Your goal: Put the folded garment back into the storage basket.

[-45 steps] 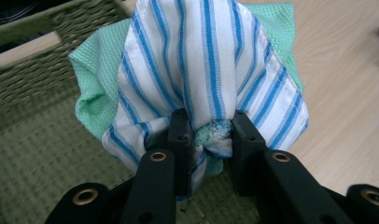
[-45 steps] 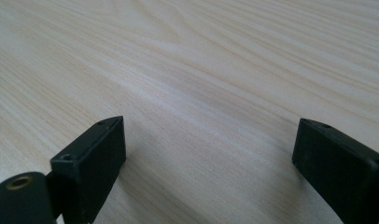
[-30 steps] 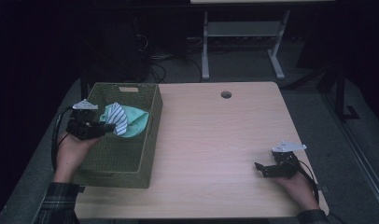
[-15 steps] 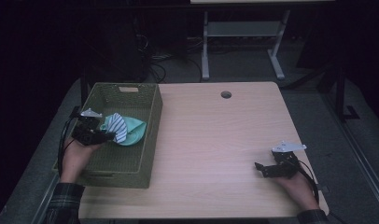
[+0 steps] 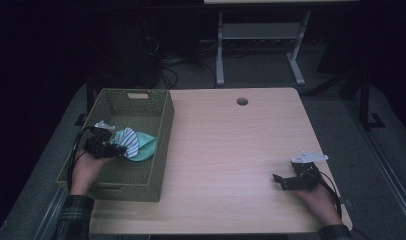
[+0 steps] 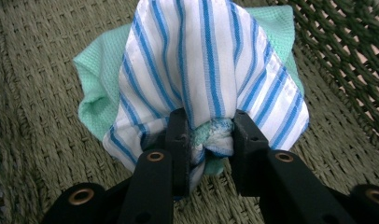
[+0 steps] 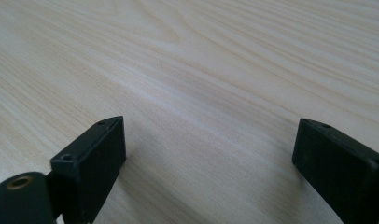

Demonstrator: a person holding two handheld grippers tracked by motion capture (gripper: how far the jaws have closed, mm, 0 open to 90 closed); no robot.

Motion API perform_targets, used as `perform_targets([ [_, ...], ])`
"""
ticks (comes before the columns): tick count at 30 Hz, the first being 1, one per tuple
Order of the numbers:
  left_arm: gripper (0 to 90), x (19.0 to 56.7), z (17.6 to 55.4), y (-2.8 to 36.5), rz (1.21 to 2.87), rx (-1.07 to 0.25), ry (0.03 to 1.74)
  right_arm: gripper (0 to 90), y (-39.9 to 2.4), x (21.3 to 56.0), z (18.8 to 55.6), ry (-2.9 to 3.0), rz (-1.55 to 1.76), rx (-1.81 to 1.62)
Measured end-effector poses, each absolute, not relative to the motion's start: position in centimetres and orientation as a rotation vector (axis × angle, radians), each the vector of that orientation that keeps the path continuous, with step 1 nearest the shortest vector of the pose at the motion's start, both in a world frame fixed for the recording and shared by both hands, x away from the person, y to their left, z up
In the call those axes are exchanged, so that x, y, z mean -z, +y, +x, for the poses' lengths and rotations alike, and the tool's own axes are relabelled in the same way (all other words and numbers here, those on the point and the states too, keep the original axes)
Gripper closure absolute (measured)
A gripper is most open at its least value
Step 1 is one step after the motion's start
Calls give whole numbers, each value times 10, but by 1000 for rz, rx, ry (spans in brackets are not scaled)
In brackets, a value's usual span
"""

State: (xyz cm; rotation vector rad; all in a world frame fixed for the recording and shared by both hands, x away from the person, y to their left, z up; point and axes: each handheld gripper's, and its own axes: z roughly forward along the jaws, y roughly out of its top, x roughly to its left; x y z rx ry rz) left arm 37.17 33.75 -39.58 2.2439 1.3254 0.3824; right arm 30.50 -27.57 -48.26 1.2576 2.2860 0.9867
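Observation:
A white cloth with blue stripes [image 5: 131, 141] [image 6: 211, 60] is bunched together with a mint-green cloth [image 5: 147, 146] [image 6: 96, 79] inside the olive woven basket [image 5: 163, 135]. My left gripper [image 5: 122, 148] [image 6: 208, 126] is low in the basket and pinches a fold of both cloths between its pads. Its jaws have just been opening a little, with the fabric still squeezed between them. The bundle rests on the basket floor [image 6: 33, 116]. At the table's near right my right gripper [image 5: 277, 178] [image 7: 208, 140] lies open on the wood with nothing between its jaws.
The basket stands at the left edge of the light wooden table [image 5: 231, 145]. A round cable hole [image 5: 242, 101] sits near the far edge. A white desk frame [image 5: 256, 35] and cables stand on the dark floor beyond.
My left hand has sunk into the basket with the cloth bundle and drawn back toward the near side. The right hand has kept still.

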Motion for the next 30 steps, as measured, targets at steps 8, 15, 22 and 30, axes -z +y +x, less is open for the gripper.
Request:
perform_targets([
  [8, 517, 396, 371, 339, 2224, -381, 1308, 92, -276, 483, 305, 2285, 1258, -987],
  [15, 365, 389, 369, 338, 2171, -377, 1282, 92, -276, 483, 305, 2283, 1261, -985],
  [22, 221, 377, 366, 329, 2107, -348, 1246, 92, -276, 483, 305, 2285, 1258, -984],
  [30, 195, 357, 364, 299, 2081, -318, 1152, 92, -276, 483, 305, 2281, 1262, -983],
])
